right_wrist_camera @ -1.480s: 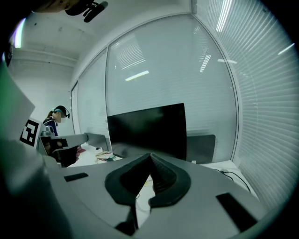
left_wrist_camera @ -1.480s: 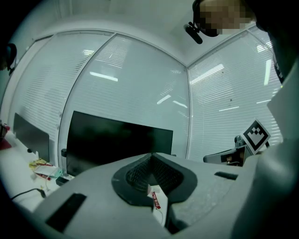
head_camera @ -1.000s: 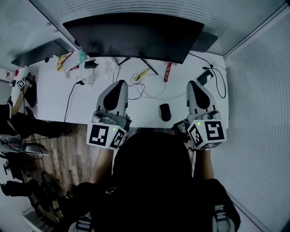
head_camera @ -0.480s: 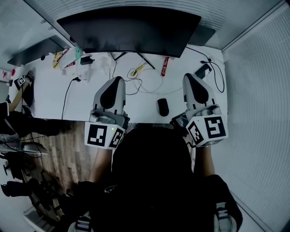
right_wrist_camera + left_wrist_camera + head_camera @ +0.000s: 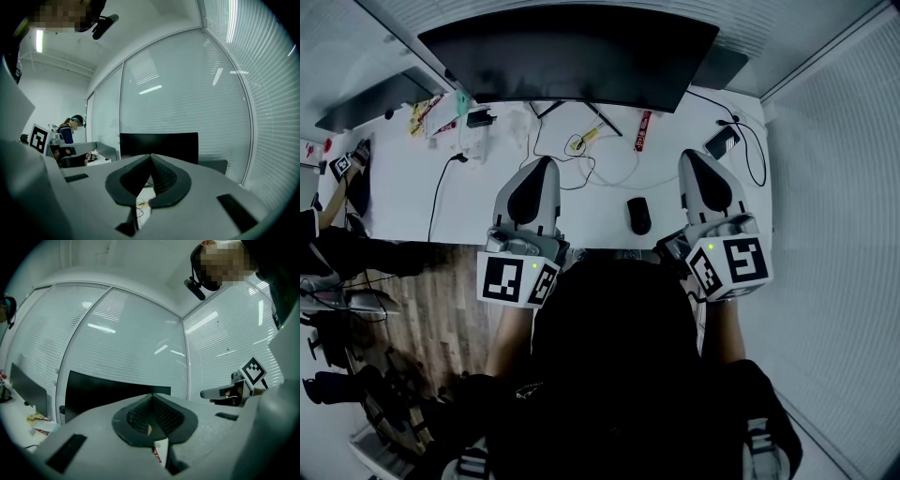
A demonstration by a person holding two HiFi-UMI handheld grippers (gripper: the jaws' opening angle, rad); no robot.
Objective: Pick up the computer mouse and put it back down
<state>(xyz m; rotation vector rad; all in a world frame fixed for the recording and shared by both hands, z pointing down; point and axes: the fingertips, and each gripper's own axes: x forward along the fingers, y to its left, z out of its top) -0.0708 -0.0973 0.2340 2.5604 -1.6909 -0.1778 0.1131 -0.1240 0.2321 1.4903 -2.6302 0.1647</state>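
A black computer mouse [image 5: 639, 215] lies on the white desk [image 5: 469, 211], near its front edge, between my two grippers. My left gripper [image 5: 546, 164] hovers level over the desk to the mouse's left, with its jaws closed together and nothing in them [image 5: 152, 398]. To the right of the mouse my right gripper [image 5: 690, 157] points slightly down, shut and empty [image 5: 151, 156]. Neither gripper touches the mouse. The mouse does not show in either gripper view; each looks over its jaws at the monitor.
A wide black monitor [image 5: 572, 56] stands at the back of the desk. Cables [image 5: 581, 173], a red packet [image 5: 643, 131] and a phone [image 5: 720, 142] lie in front of it. A second monitor [image 5: 370, 103] and another person [image 5: 70, 129] are at the left. Blinds cover glass walls.
The head view has shifted a little, so the desk sits slightly higher in it. Both grippers keep their places beside the mouse, still shut.
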